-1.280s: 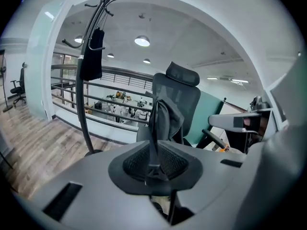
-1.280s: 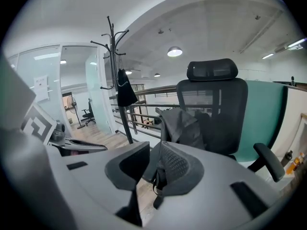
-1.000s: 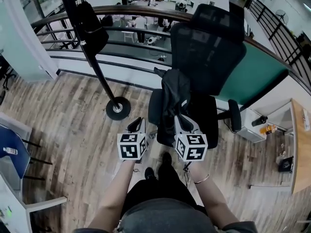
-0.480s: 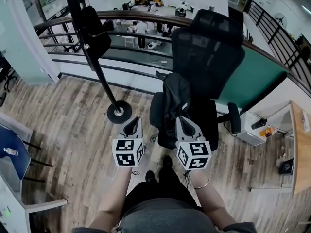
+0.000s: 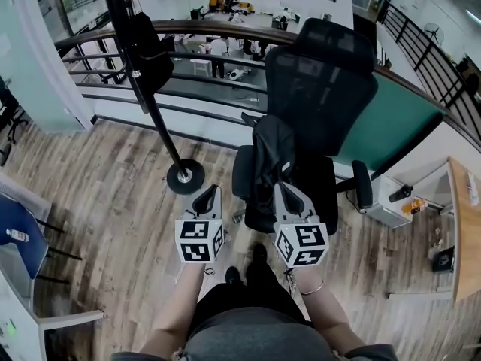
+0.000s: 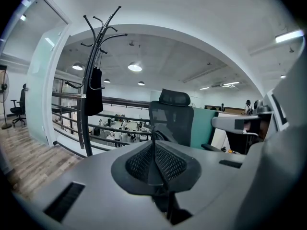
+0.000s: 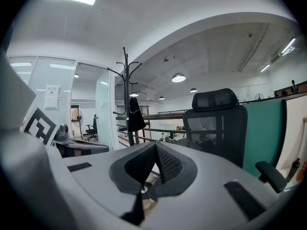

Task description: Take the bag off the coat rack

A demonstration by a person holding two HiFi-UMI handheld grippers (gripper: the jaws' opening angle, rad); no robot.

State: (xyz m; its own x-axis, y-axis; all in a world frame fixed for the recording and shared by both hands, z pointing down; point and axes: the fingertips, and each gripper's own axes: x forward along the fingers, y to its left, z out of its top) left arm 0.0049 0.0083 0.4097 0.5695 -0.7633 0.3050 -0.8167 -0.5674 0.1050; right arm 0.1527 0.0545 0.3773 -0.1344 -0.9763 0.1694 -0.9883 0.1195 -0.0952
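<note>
Floor: wood-plank floor (image 5: 113, 194) is running under everything; a curved railing (image 5: 225, 32) is edging it, with a lower hall showing beyond.
Chair: black mesh office chair (image 5: 323, 74) is standing straight ahead, with a dark garment (image 5: 270, 153) draping over its seat.
Coat rack: black coat rack (image 5: 154, 111) is standing left of the chair, near the railing.
Bag: black bag (image 5: 150, 47) is hanging from a rack hook, untouched.
Left claw (image 5: 207, 194): jaws are resting together, gripping nothing, well apart from the bag.
Right claw (image 5: 284, 194): jaws are pressing together, empty, pointing toward the chair.
</note>
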